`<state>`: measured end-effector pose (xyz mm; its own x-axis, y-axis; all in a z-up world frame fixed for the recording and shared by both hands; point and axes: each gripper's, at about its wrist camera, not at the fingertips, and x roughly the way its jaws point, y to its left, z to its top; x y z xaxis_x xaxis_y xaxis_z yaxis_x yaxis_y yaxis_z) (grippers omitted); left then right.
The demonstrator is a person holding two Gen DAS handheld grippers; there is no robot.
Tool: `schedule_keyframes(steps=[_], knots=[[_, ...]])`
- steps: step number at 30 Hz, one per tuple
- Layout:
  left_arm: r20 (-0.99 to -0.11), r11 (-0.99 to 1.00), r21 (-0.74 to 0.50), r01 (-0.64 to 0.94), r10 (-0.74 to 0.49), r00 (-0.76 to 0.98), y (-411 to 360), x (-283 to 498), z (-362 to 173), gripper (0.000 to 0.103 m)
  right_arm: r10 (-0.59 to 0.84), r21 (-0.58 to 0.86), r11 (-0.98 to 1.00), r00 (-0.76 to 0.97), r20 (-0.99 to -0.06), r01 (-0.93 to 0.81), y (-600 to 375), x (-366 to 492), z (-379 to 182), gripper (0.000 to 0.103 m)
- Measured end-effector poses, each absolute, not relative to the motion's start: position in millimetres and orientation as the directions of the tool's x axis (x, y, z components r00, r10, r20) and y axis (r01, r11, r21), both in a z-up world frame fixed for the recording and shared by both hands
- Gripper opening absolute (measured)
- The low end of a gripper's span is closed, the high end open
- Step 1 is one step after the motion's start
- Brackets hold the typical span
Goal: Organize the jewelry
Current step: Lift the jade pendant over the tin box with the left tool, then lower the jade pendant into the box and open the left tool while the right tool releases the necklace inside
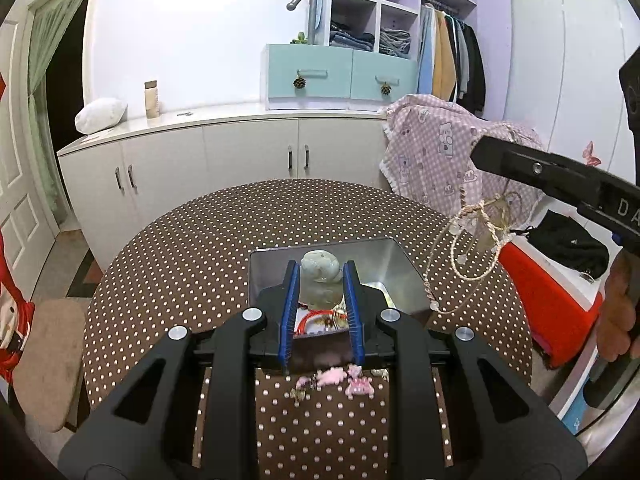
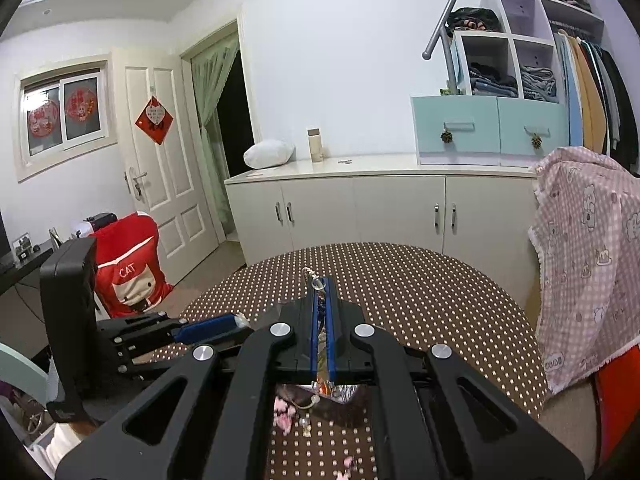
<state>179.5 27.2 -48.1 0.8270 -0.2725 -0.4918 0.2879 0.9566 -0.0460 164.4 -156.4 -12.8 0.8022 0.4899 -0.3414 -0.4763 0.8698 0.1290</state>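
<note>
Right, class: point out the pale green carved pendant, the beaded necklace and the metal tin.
pale green carved pendant [image 1: 320,276]: left wrist view, on its carved body between the blue pads.
beaded necklace [image 1: 476,236]: left wrist view, on the hanging knotted strands.
metal tin [image 1: 394,272]: left wrist view, on its inner right wall.

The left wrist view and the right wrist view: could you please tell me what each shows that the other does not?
Only the left wrist view shows the metal box, the pale green jade piece clamped in the left gripper and the beaded necklace dangling in loops. Only the right wrist view shows the window and the door. Both show the dotted tablecloth, the pink charms and the right gripper.
</note>
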Motion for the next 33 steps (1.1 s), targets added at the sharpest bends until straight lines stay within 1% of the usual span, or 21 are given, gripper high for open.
schedule_keyframes(steps=[8, 10, 13, 15, 16, 18, 19, 20, 21, 22, 23, 33], knots=[[-0.52, 0.959, -0.042, 0.281, -0.261, 0.813, 25.5, 197.2, -54.6, 0.023, 0.502, 0.149, 0.862, 0.771, -0.392, -0.485, -148.4, 189.7, -26.6, 0.002], [-0.536, 0.96, -0.03, 0.28, -0.252, 0.805, 25.6, 199.2, -58.0, 0.023, 0.515, 0.16, 0.853, 0.751, -0.413, -0.497, -148.1, 194.4, -30.4, 0.005], [-0.536, 0.958, -0.025, 0.285, -0.254, 0.805, 24.9, 200.0, -58.3, 0.024, 0.51, 0.166, 0.855, 0.74, -0.438, -0.491, -149.1, 198.6, -36.8, 0.005], [-0.541, 0.959, -0.027, 0.282, -0.251, 0.803, 25.6, 201.7, -58.7, 0.046, 0.512, 0.181, 0.854, 0.73, -0.453, -0.487, -152.2, 200.9, -41.2, 0.006], [-0.535, 0.962, -0.028, 0.273, -0.245, 0.809, 26.9, 201.6, -58.9, 0.06, 0.507, 0.186, 0.858, 0.729, -0.46, -0.479, -154.1, 201.5, -43.4, 0.006], [-0.537, 0.962, -0.029, 0.27, -0.243, 0.808, 27.4, 203.5, -59.0, 0.06, 0.503, 0.189, 0.86, 0.726, -0.469, -0.474, -157.4, 201.2, -46.9, 0.007], [-0.539, 0.963, -0.031, 0.267, -0.241, 0.807, 28.5, 203.5, -59.9, 0.06, 0.505, 0.192, 0.859, 0.722, -0.474, -0.475, -158.8, 200.6, -48.5, 0.011], [-0.541, 0.965, -0.031, 0.262, -0.237, 0.807, 28.9, 204.3, -60.4, 0.06, 0.506, 0.192, 0.858, 0.717, -0.48, -0.476, -159.2, 200.2, -49.9, 0.02], [-0.545, 0.965, -0.031, 0.259, -0.233, 0.805, 29.0, 205.4, -61.1, 0.06, 0.503, 0.191, 0.859, 0.715, -0.486, -0.474, -159.6, 199.1, -51.7, 0.026], [-0.549, 0.966, -0.031, 0.255, -0.23, 0.804, 28.9, 206.3, -62.0, 0.06, 0.498, 0.188, 0.862, 0.717, -0.488, -0.471, -160.0, 198.4, -52.6, 0.043], [-0.551, 0.967, -0.031, 0.253, -0.227, 0.803, 29.0, 207.0, -62.3, 0.06, 0.491, 0.18, 0.866, 0.722, -0.487, -0.467, -160.2, 196.2, -53.4, 0.054], [-0.558, 0.973, -0.026, 0.23, -0.205, 0.804, 32.3, 203.2, -63.7, 0.06, 0.478, 0.183, 0.873, 0.723, -0.499, -0.451, -169.3, 191.0, -56.5, 0.054]])
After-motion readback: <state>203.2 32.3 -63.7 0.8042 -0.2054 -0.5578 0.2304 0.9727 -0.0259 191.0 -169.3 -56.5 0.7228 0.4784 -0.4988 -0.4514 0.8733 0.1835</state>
